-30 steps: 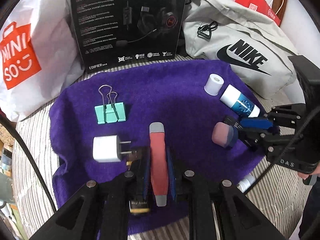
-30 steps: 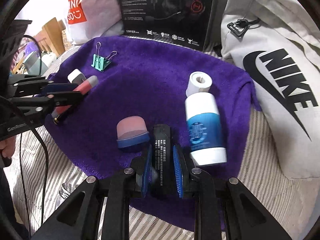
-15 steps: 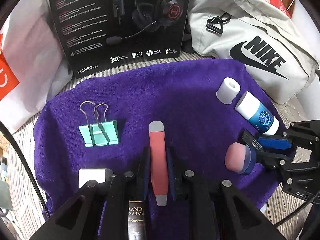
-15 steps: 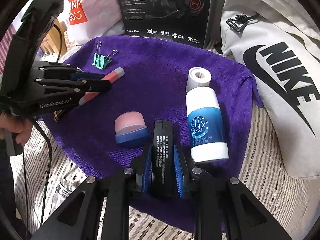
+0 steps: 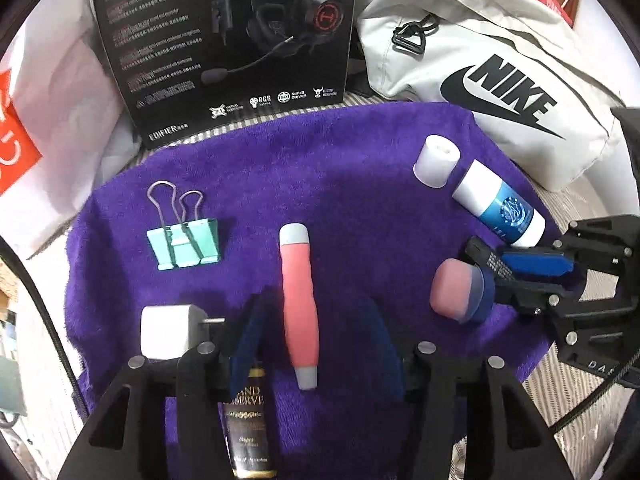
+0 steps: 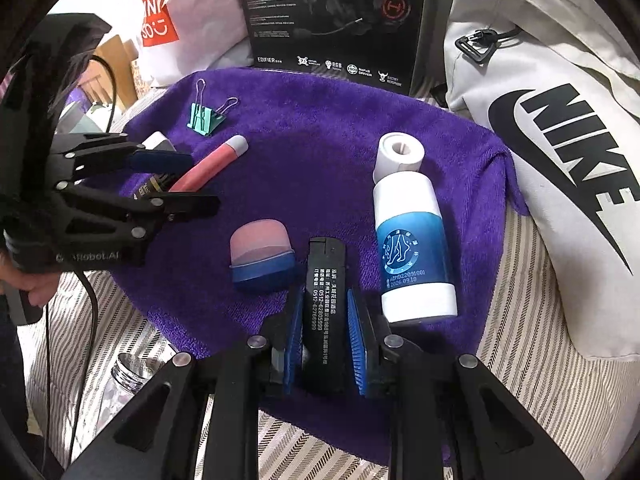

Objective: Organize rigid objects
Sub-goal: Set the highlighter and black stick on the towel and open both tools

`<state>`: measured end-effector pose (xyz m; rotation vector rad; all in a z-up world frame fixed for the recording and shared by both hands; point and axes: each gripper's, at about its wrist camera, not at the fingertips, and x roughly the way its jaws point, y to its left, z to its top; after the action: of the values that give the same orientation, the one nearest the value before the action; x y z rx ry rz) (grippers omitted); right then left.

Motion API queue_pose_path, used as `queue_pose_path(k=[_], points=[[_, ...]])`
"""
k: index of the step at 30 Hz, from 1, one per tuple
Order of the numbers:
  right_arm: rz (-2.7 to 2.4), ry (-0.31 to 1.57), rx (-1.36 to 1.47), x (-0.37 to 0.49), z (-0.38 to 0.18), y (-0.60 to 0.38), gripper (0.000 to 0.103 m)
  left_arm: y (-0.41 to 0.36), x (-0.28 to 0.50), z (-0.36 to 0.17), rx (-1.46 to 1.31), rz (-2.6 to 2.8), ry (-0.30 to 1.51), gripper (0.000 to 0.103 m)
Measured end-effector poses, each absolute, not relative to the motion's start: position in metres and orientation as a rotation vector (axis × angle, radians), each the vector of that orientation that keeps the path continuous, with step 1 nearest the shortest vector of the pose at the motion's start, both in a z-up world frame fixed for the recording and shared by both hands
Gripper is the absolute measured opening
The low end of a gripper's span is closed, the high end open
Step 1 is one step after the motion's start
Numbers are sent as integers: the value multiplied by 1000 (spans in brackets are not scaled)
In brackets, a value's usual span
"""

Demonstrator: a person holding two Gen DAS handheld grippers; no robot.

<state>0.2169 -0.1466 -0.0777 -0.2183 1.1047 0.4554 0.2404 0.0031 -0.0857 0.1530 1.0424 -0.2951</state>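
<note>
My feeds show the grey Nike bag point(image 5: 492, 64) back right and the black headset box point(image 5: 224, 40) standing behind the cloth, w/ a white shopping bag point(image 6: 188, 12) off to the left. Everything I'm sorting lies on the purple towel point(image 5: 320, 160), spread over a striped sheet point(image 6: 516, 344).

Left gripper point(image 5: 316, 344): jaws spread wide, nothing clamped. The pink pen point(image 5: 299, 300) lies flat on the towel between its blue pads, clear of both (daylight on each side). A dark gold-lettered tube point(image 5: 246, 428) sits under the left finger, pointing toward me.

Right gripper point(image 6: 323, 324): clenched on the black rectangular bar point(image 6: 324, 280), pads pressed on both long sides, white print facing up. Bar is low over the towel's near edge; can't tell if it touches.

Just right of the bar lies the white-and-blue bottle point(image 6: 412, 248), on its side, w/ its white cap point(image 6: 400, 154) off, at its far end. Left of the bar, the pink-and-blue eraser point(image 6: 262, 254).

Further left: white charger plug point(image 5: 172, 332), prongs pointing right, and the teal binder clip point(image 5: 184, 240) near the towel's far-left part, handles toward the box.
</note>
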Motion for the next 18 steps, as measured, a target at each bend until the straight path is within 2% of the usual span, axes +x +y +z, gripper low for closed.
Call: queue_pose_path(k=[2, 5, 8, 12, 14, 16, 18], points=[[450, 1119, -199, 215, -77, -150, 26, 5, 235, -79, 129, -294, 1037, 51], [436, 1117, -178, 206, -72, -156, 35, 10, 228, -70, 117, -279, 1029, 53], [423, 1101, -149, 196, -65, -162, 36, 14, 216, -62, 120, -258, 1018, 54], [389, 1066, -102, 177, -52, -176, 42, 17, 190, -51, 115, -246, 1000, 62], [381, 1056, -76, 164, -46, -183, 50, 16, 174, -47, 109, -256, 987, 63], [366, 1037, -73, 149, -41, -189, 51, 14, 161, -43, 101, -262, 984, 63], [356, 1031, -58, 131, -37, -194, 51, 11, 146, -41, 88, -277, 976, 69]])
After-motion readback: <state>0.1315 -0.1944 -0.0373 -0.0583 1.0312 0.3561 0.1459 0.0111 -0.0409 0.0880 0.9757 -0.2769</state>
